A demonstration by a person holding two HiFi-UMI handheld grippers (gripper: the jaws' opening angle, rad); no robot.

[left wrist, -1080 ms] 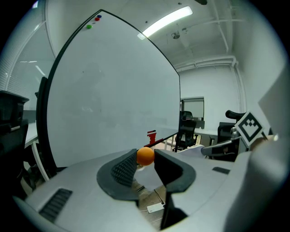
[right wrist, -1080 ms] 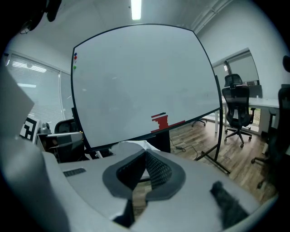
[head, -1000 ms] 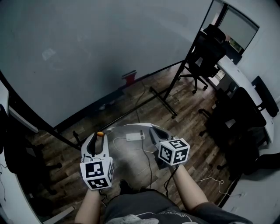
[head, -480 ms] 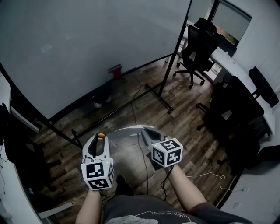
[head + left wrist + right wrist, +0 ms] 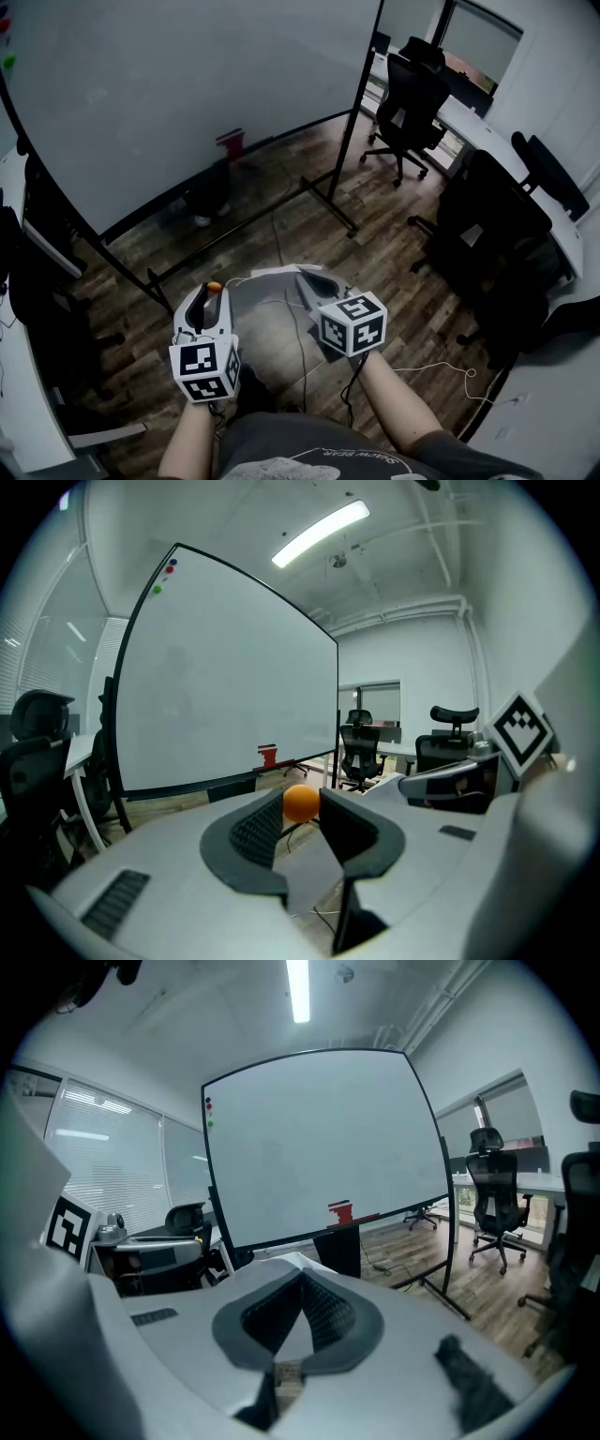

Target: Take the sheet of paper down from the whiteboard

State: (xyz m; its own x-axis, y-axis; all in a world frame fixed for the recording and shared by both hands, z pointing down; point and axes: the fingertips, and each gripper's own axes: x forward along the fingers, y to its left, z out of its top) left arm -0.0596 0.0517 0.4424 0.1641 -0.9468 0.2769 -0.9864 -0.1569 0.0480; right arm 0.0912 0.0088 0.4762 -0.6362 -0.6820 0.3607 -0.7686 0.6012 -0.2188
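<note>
Left gripper (image 5: pixel 214 292) grasps a small orange ball (image 5: pixel 301 803) at its jaw tips. Right gripper (image 5: pixel 300 276) is clenched, apparently on the sheet of paper (image 5: pixel 266 273), well apart from the whiteboard (image 5: pixel 169 94).

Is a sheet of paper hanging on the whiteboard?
No. In the right gripper view the whiteboard is bare, apart from small coloured dots at its upper left corner and a red item at its lower edge.
</note>
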